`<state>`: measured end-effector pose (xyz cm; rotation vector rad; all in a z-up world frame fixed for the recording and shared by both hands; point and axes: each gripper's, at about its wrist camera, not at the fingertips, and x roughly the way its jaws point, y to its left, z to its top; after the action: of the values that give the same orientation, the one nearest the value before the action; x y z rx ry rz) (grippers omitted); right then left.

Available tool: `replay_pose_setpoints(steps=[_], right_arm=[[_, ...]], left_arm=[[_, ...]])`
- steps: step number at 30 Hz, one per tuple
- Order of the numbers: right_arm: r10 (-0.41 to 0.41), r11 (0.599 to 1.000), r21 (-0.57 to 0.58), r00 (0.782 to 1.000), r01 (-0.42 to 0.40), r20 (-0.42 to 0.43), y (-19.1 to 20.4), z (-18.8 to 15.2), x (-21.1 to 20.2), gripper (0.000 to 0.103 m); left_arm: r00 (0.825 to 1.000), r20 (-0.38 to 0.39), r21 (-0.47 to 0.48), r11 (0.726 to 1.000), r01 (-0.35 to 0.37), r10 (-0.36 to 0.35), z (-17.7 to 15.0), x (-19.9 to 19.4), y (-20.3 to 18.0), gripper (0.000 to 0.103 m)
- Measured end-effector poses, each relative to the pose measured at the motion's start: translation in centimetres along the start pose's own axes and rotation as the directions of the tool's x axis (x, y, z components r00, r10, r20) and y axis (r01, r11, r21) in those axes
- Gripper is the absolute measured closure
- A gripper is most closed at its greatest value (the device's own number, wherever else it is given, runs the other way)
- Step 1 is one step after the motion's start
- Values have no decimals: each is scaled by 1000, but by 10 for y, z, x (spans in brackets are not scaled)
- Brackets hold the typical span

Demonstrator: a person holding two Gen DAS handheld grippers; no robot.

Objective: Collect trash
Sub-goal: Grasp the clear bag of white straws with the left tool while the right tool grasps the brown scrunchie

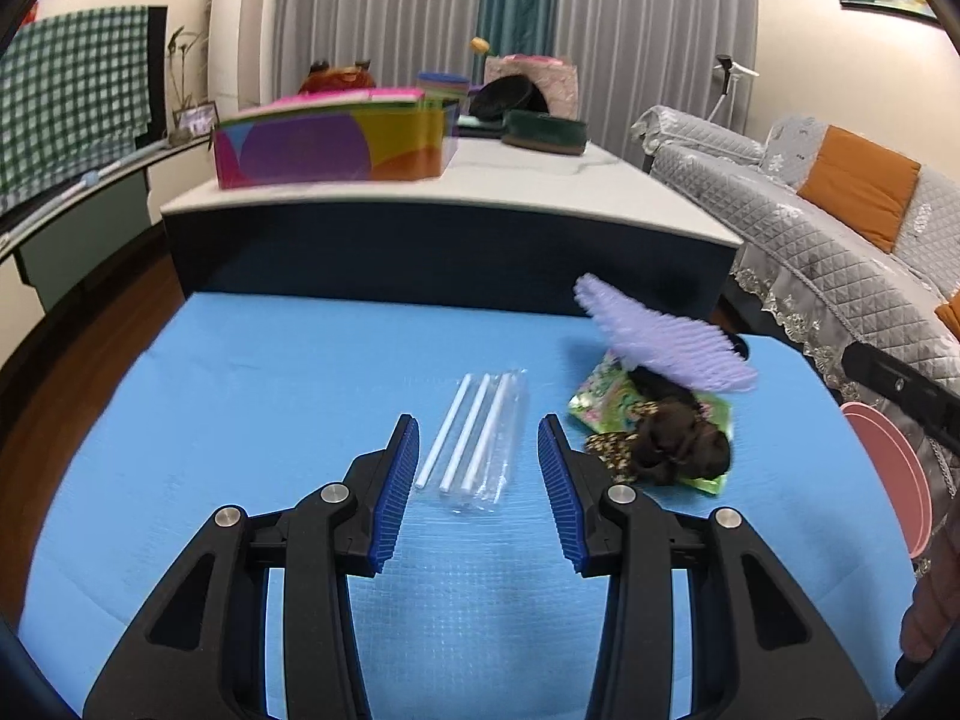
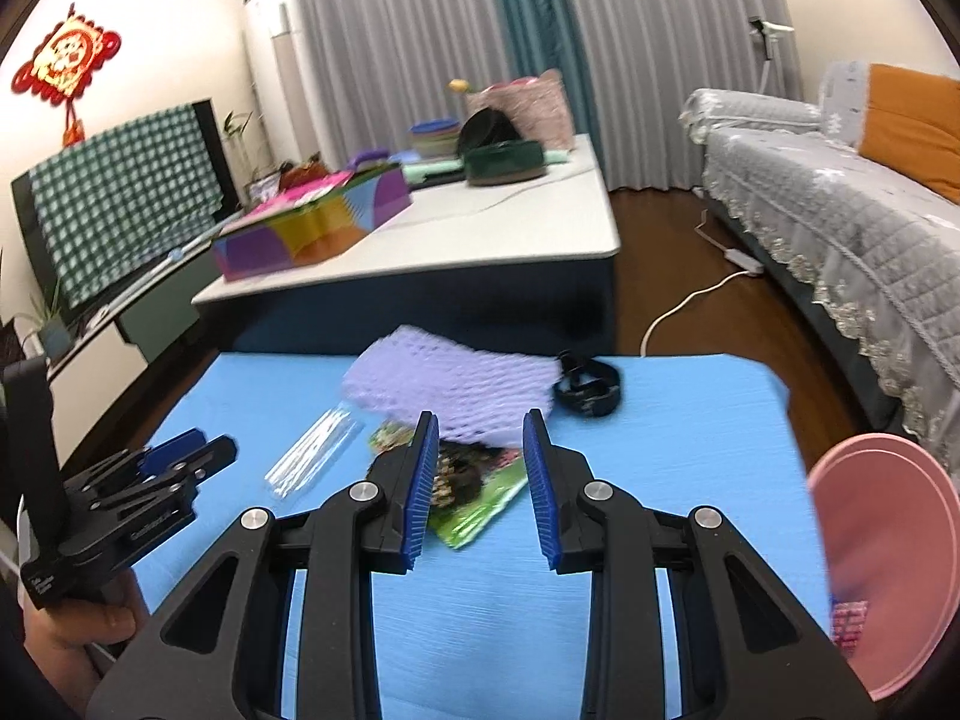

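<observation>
On the blue mat [image 1: 240,390] lies a clear plastic sleeve with white straws [image 1: 474,438], between and just ahead of my open left gripper [image 1: 478,432]. To its right a purple foam net [image 1: 660,339] rests on a green snack wrapper [image 1: 600,396] with dark crumpled scraps [image 1: 678,444]. In the right wrist view my open right gripper [image 2: 477,426] hovers over the wrapper [image 2: 480,504] and the foam net [image 2: 450,384]. The straws [image 2: 312,450] lie to its left, beside the left gripper [image 2: 180,450]. A pink bin [image 2: 888,564] stands at the mat's right edge.
A black strap [image 2: 588,387] lies at the mat's far right. Behind stands a white-topped table [image 1: 540,180] with a colourful box [image 1: 336,144] and bowls. A grey sofa [image 1: 840,240] is on the right. The pink bin [image 1: 894,468] shows by the mat.
</observation>
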<state>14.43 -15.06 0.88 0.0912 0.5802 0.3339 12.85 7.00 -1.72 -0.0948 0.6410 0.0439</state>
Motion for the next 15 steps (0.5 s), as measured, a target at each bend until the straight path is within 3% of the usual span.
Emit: replay_pose_setpoints(steps=[15], right_arm=[[80, 997, -9, 984, -83, -160, 26, -20, 67, 68]], left_arm=[[990, -142, -27, 1000, -2, -2, -8, 56, 6, 62]])
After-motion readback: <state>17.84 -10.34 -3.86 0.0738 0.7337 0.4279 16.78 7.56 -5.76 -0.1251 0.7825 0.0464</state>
